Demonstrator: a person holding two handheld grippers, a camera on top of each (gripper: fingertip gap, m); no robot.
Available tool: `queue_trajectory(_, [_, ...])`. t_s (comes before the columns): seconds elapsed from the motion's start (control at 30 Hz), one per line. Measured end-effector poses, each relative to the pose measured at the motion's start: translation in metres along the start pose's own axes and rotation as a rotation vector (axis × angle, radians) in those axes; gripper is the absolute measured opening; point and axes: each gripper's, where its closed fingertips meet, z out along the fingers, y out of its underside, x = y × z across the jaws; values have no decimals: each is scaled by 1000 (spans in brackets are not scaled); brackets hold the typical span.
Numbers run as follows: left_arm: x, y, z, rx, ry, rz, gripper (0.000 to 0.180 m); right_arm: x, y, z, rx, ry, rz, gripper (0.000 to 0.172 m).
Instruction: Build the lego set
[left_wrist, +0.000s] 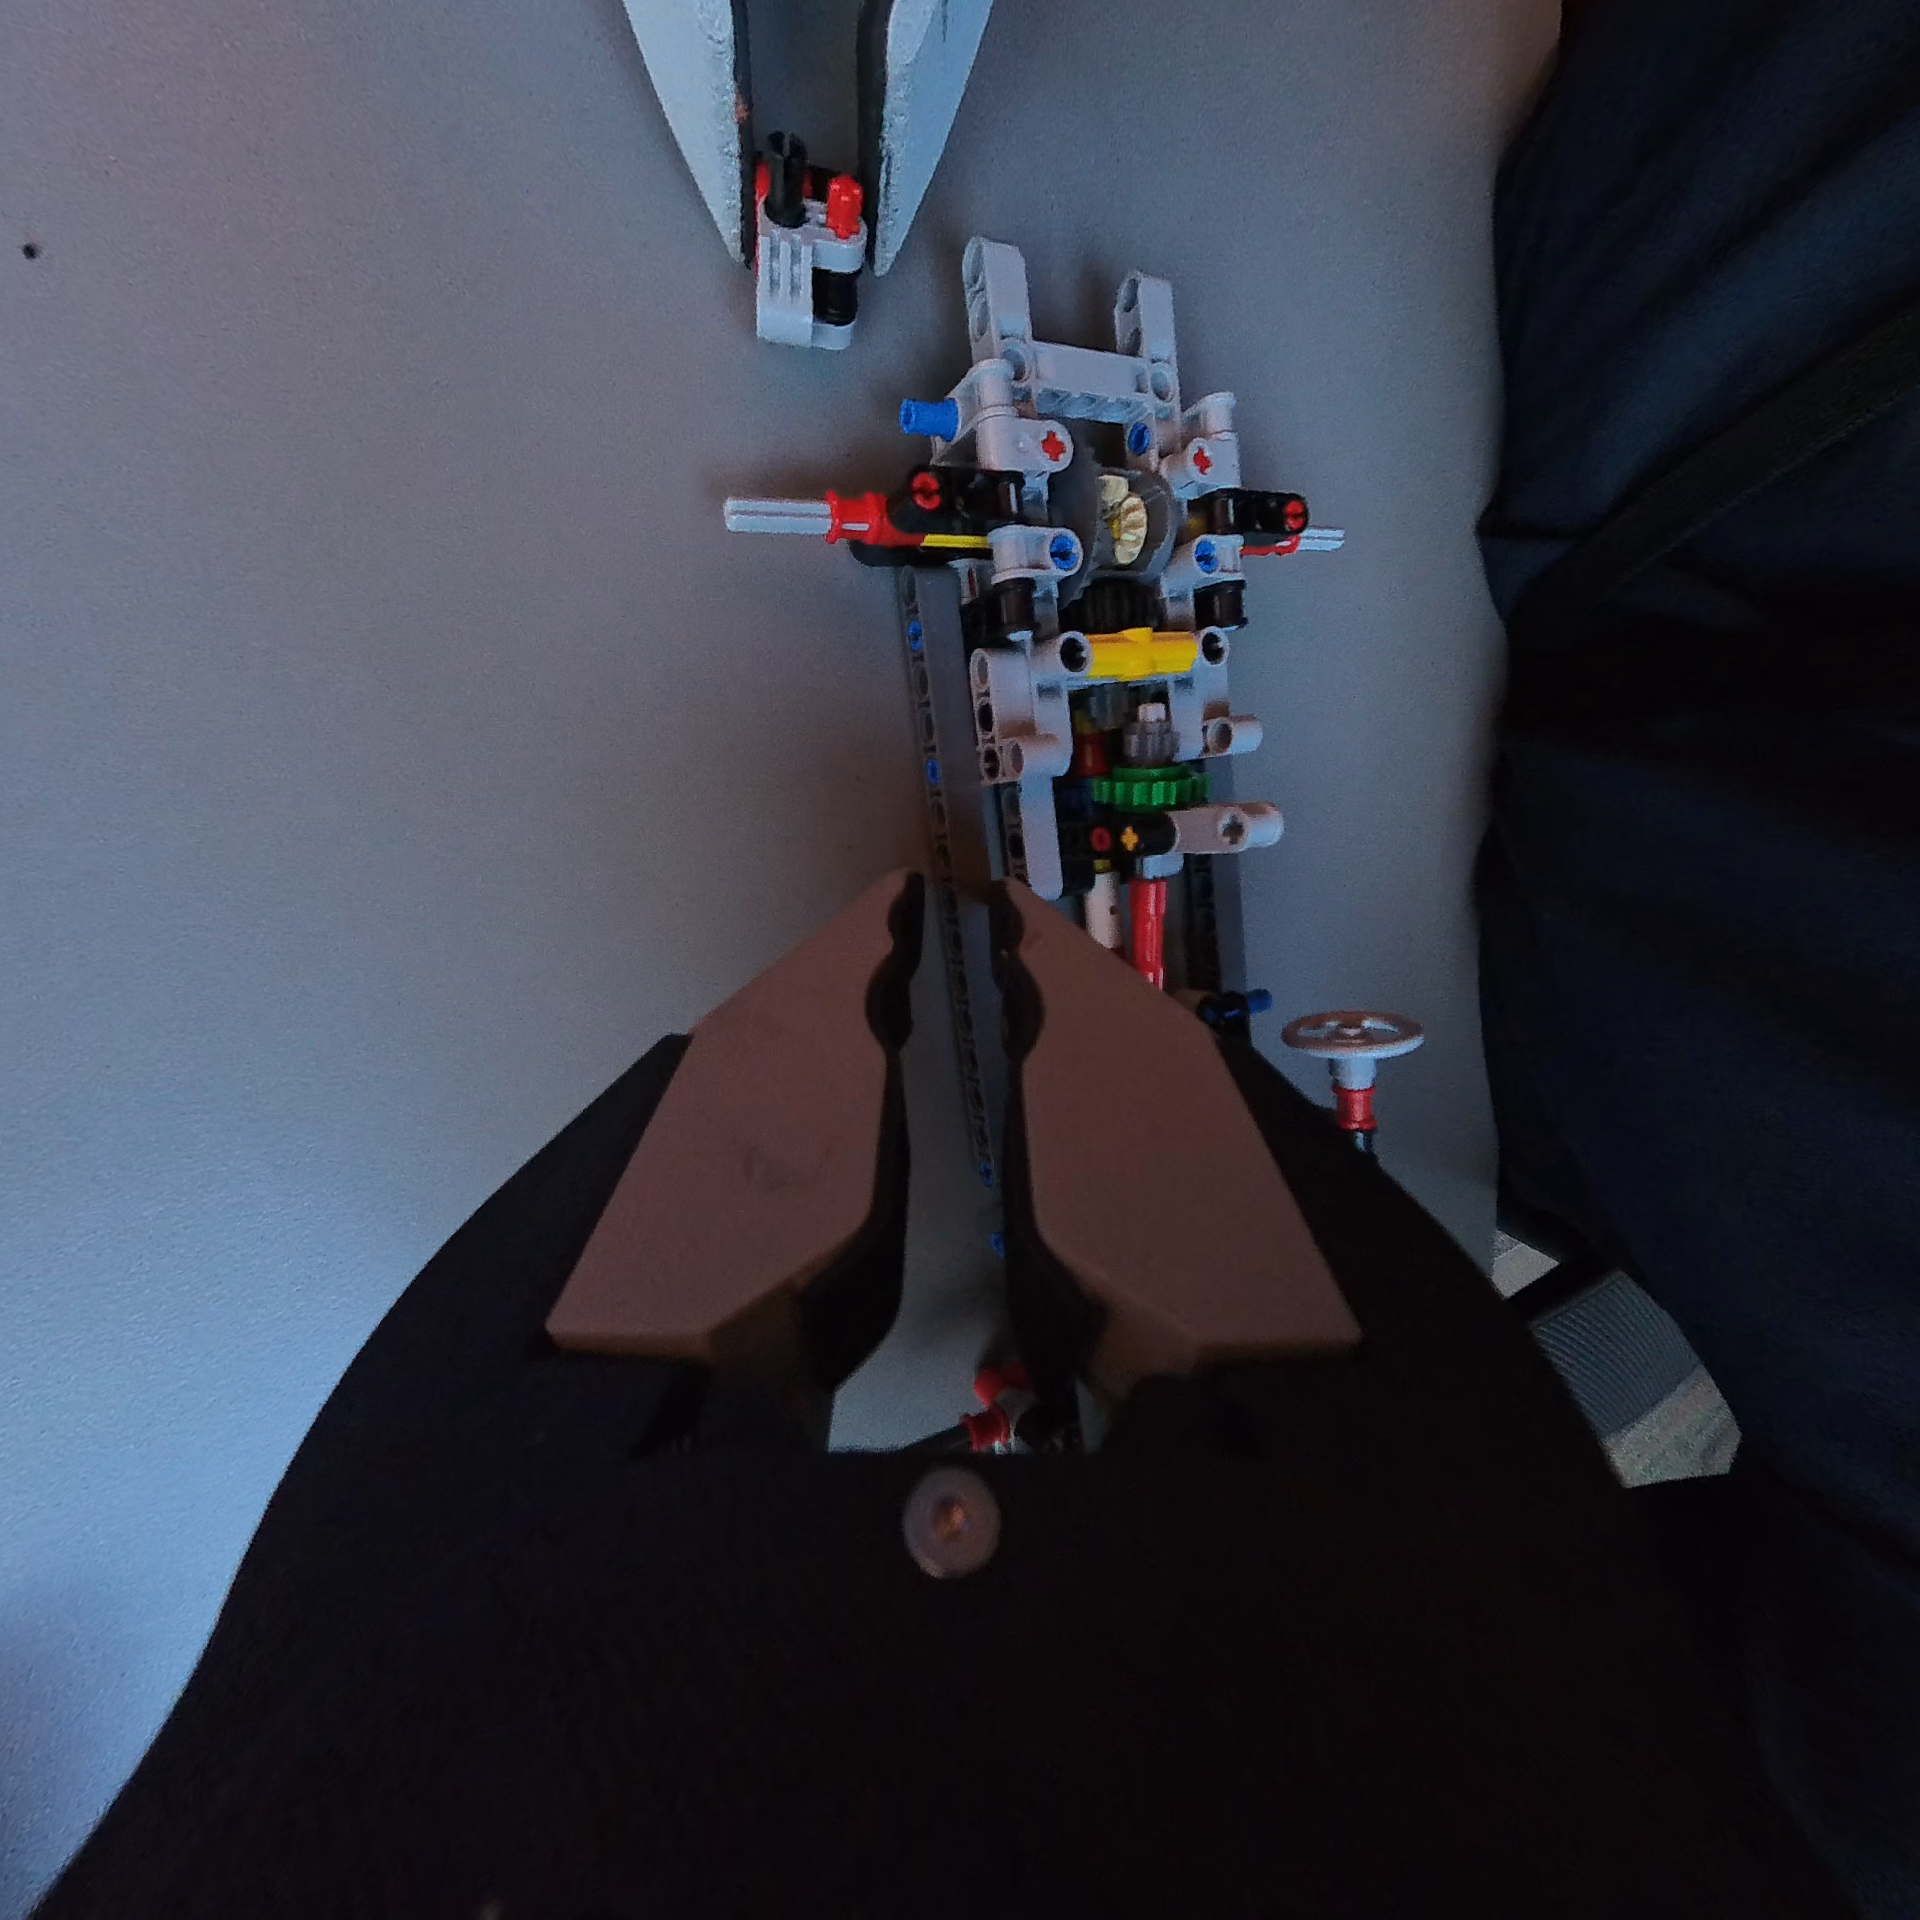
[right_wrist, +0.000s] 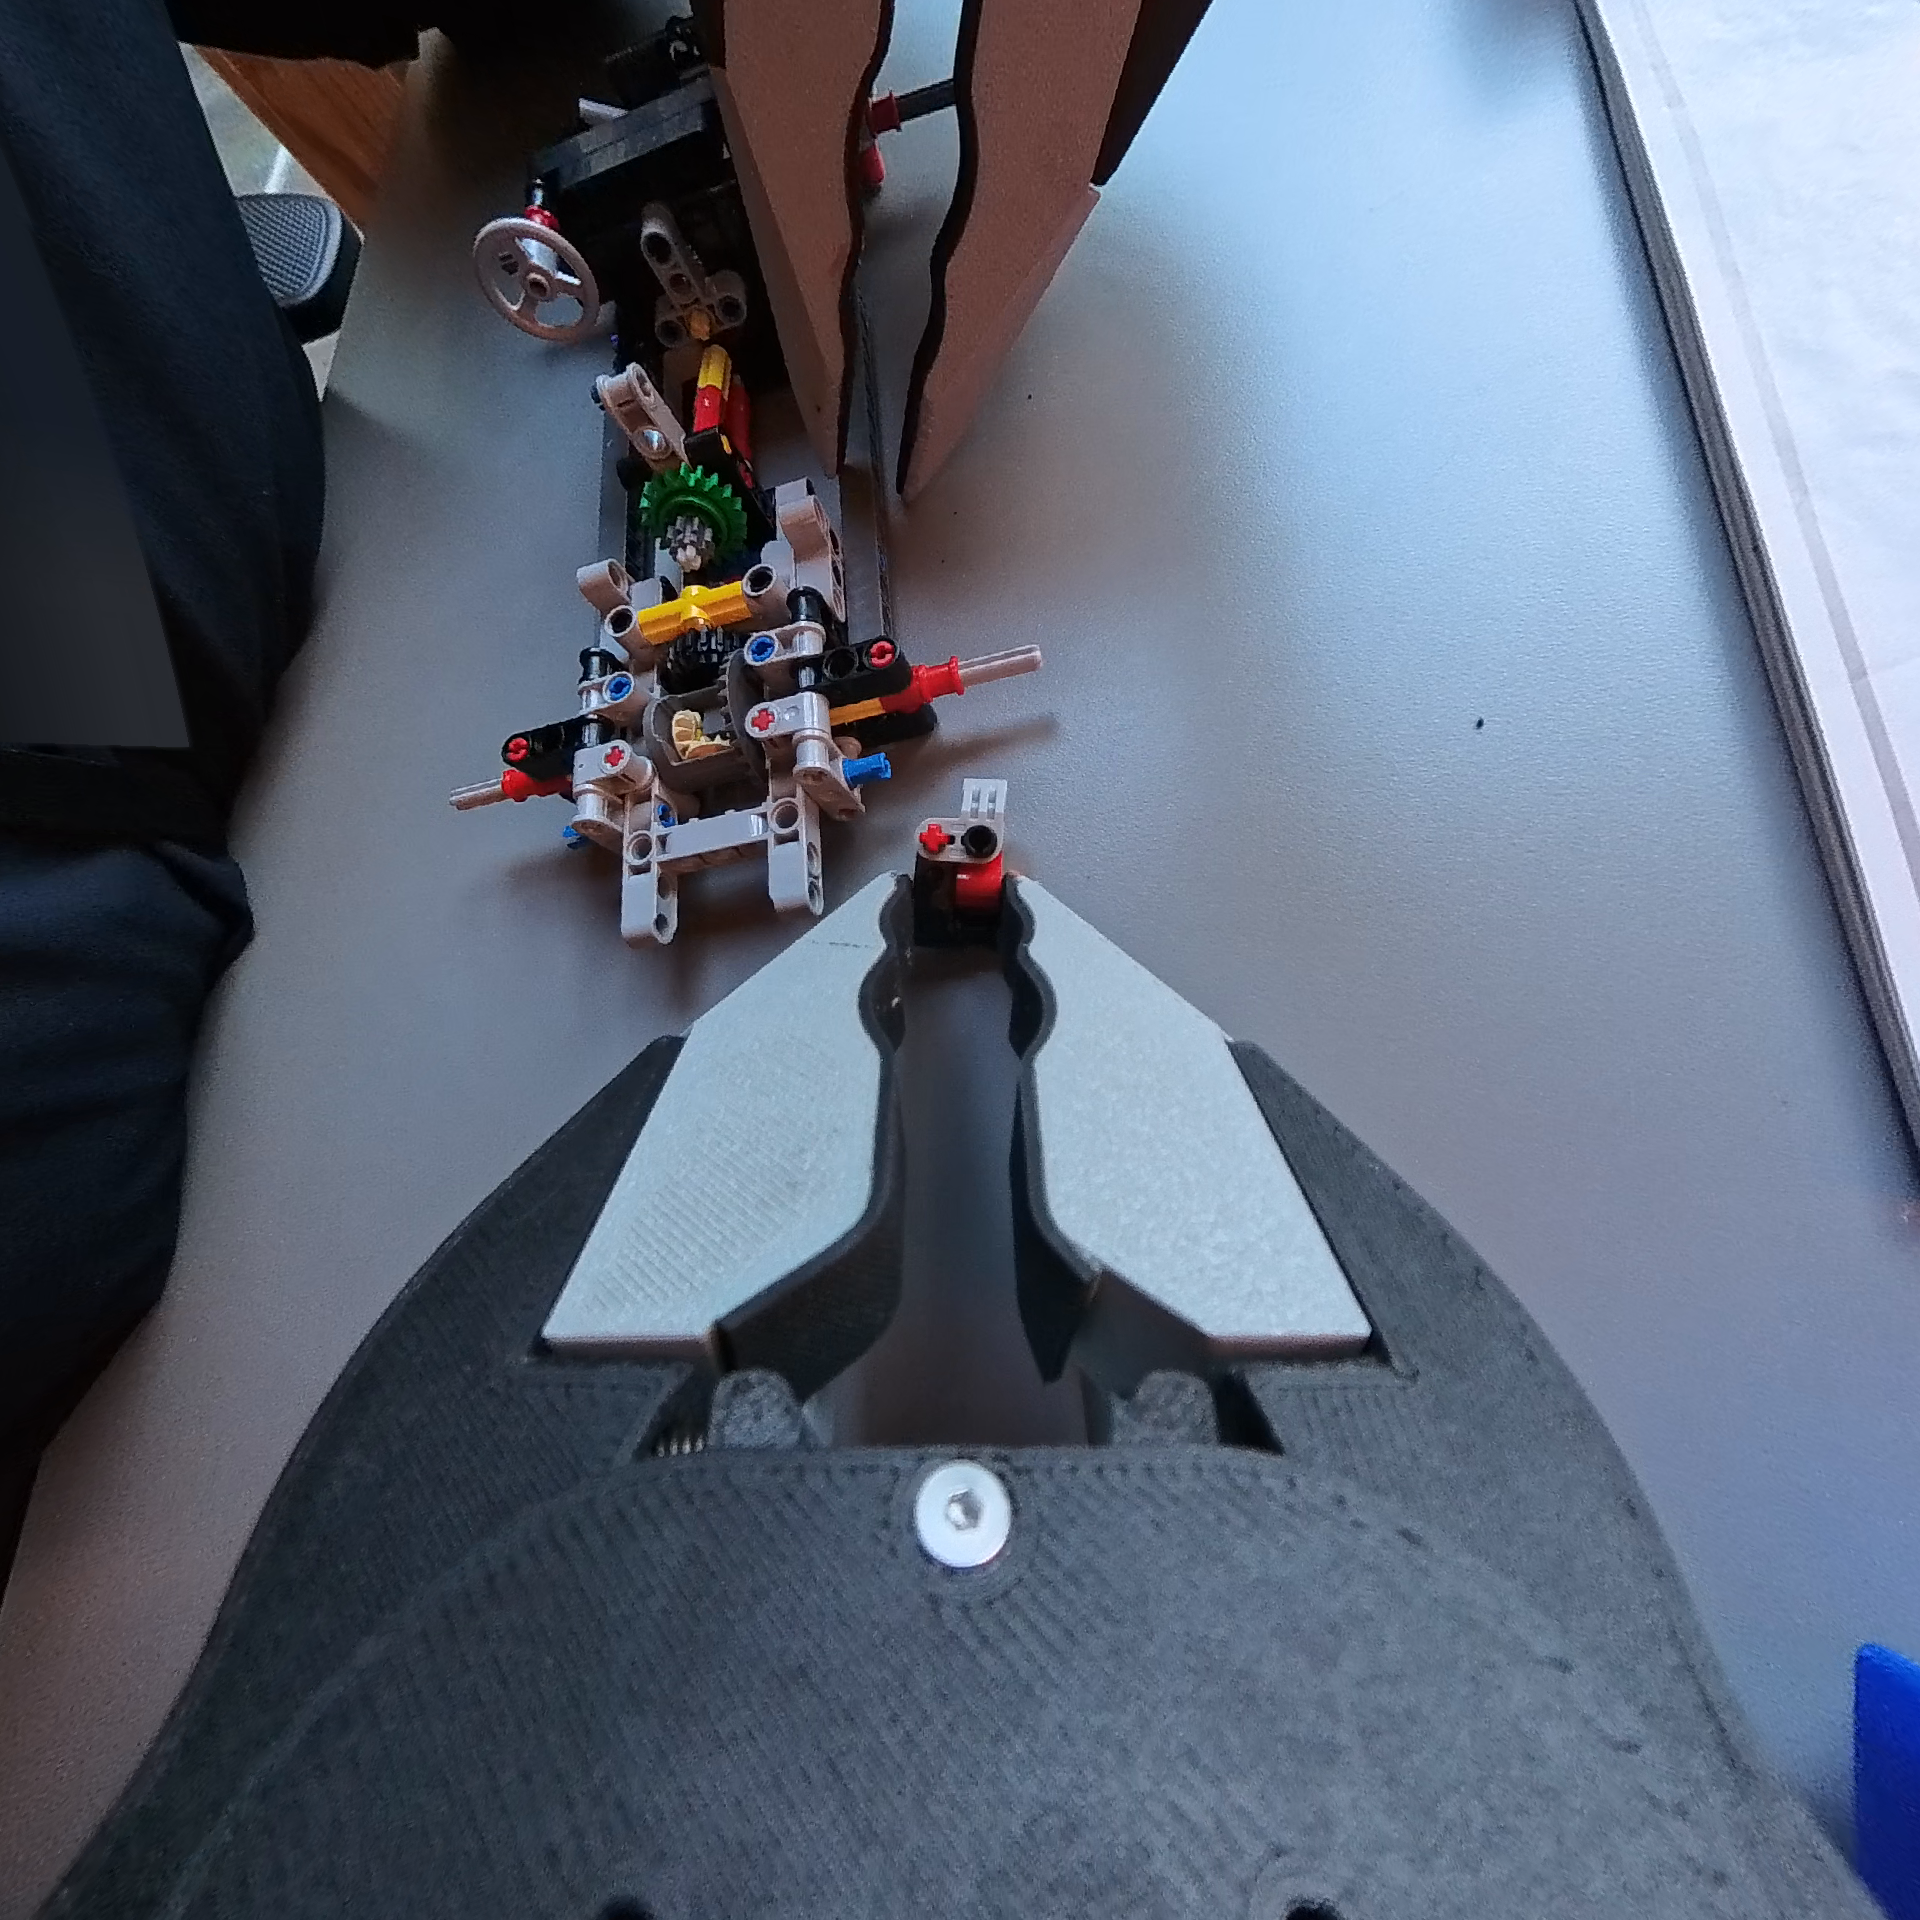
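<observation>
A multicoloured toy-brick gear model (left_wrist: 1101, 582) lies flat on the grey table (left_wrist: 416, 623). My left gripper (left_wrist: 961, 894), with brown fingers, is shut on the model's long dark grey side beam (left_wrist: 961, 997). The right wrist view shows the same, with the brown fingers (right_wrist: 800, 312) astride the beam (right_wrist: 871, 436). My right gripper (right_wrist: 956, 883), with grey fingers, is shut on a small light grey connector with red and black pins (right_wrist: 961, 842). It holds this piece just beside the model's forked end (right_wrist: 717, 862). The piece also shows in the left wrist view (left_wrist: 805, 301).
A small grey wheel on a red axle (left_wrist: 1351, 1034) stands at the model's near right side. A person in dark clothing (left_wrist: 1714, 623) sits along that side of the table. The table's edge with a white strip (right_wrist: 1766, 416) runs on the far side. A blue object (right_wrist: 1886, 1766) lies near the right gripper's base. Left tips to right tips: about 10 centimetres.
</observation>
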Motion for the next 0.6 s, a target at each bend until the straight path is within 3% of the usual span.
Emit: queue_trajectory(0.6, [0, -1, 0, 3, 9, -4, 10, 0, 0, 0, 0, 1, -1, 13])
